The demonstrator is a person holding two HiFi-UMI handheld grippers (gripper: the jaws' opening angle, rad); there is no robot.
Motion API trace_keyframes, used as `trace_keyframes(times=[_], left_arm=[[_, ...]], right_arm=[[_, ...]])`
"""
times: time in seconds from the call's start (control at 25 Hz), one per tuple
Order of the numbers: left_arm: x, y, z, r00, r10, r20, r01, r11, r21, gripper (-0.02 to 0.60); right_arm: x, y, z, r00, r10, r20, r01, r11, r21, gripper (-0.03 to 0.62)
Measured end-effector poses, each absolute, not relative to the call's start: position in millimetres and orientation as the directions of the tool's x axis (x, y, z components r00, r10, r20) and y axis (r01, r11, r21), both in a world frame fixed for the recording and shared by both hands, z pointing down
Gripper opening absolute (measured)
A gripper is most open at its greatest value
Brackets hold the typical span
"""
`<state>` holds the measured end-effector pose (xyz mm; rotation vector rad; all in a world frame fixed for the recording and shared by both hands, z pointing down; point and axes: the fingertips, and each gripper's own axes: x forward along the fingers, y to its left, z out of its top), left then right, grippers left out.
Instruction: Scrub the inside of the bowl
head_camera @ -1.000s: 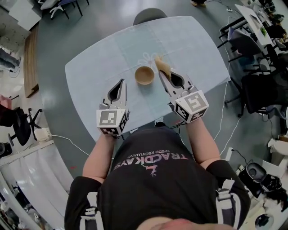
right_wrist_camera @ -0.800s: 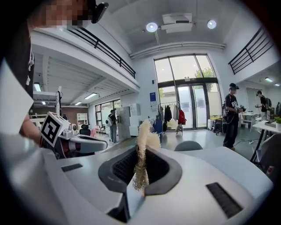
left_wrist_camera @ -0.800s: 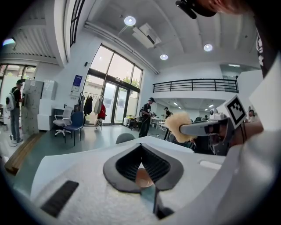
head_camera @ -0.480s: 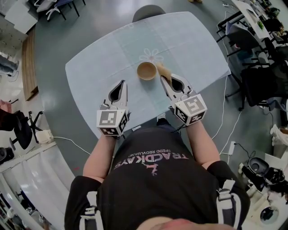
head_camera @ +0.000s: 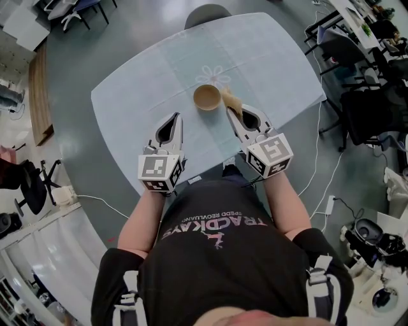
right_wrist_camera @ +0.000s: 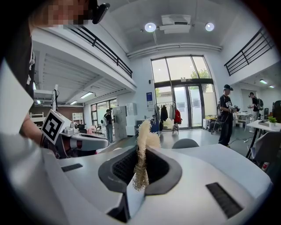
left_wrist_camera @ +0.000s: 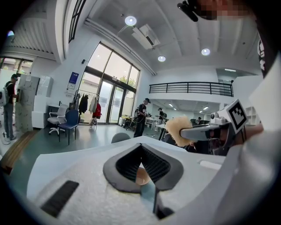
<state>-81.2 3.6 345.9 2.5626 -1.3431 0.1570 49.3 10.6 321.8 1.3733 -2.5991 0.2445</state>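
Observation:
A tan bowl [head_camera: 206, 97] stands upright on the pale blue table [head_camera: 140, 89], just past a flower print. My right gripper [head_camera: 229, 108] is shut on a straw-coloured fibre scrubber [head_camera: 229, 97], which sits just right of the bowl's rim, outside the bowl. In the right gripper view the scrubber [right_wrist_camera: 142, 145] stands pinched between the dark pads. My left gripper [head_camera: 178, 117] hovers near and left of the bowl, apart from it, shut and holding nothing. Through its jaws a sliver of the bowl [left_wrist_camera: 141, 175] shows, with the scrubber [left_wrist_camera: 177, 130] off to the right.
A grey chair [head_camera: 207, 14] is tucked at the table's far edge. Dark office chairs and cables [head_camera: 363, 108] crowd the floor to the right. The person's body presses against the table's near edge. People stand in the distance [right_wrist_camera: 227, 115].
Both grippers have drawn back a little toward the person relative to the table. The scrubber, which reached past the bowl a second ago, is now level with its right side.

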Motion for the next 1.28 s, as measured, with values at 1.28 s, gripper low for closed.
trace_keyframes(times=[1.28], left_arm=[[-77.8, 5.0, 350.0, 0.581, -0.785, 0.216, -0.814, -0.556, 0.168, 0.015]], right_arm=[[45.3, 12.6, 328.0, -0.563, -0.782, 0.267, -0.819, 0.572, -0.05, 0.032]])
